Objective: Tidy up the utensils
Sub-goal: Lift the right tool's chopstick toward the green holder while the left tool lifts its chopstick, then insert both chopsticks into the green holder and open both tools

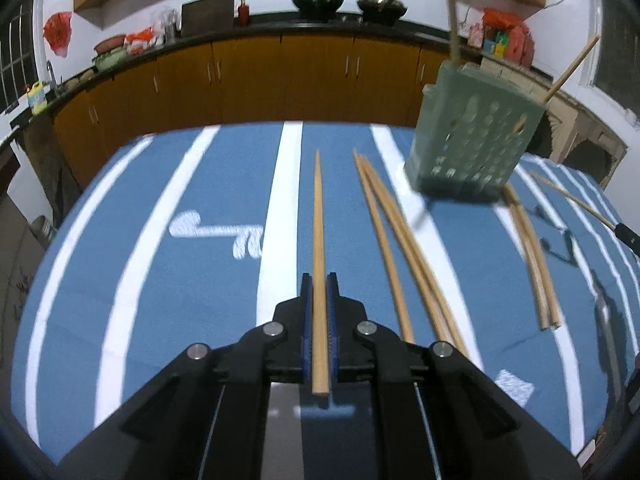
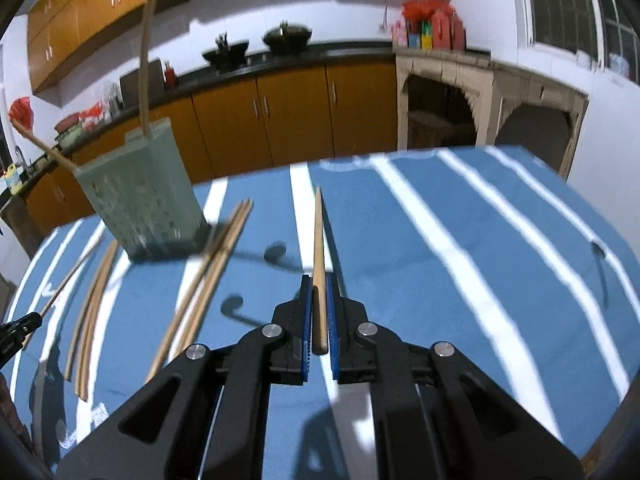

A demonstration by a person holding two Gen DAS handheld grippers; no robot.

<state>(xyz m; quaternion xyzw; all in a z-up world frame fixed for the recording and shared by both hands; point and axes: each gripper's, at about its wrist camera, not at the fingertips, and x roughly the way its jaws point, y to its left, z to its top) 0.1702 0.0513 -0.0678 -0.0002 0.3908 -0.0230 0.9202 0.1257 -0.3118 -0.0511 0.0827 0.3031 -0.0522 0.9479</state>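
Clamping 1 chopstick [image 1: 318, 240] lengthwise, the left claw [image 1: 319, 280] mirrors the right claw [image 2: 319, 284] (also gripping 1).

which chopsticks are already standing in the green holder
Two: one upright chopstick and one leaning chopstick poke out of the green holder. The others lie flat on the cloth or sit in the tongs.

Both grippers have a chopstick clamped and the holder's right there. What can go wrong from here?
1. The left gripper holds its chopstick near the butt end, so the long free tip may swing and miss the green holder.
2. Two chopsticks already lean out of the holder; a new one could knock them or tip it.
3. Loose chopsticks lie beside the holder and could roll if nudged.
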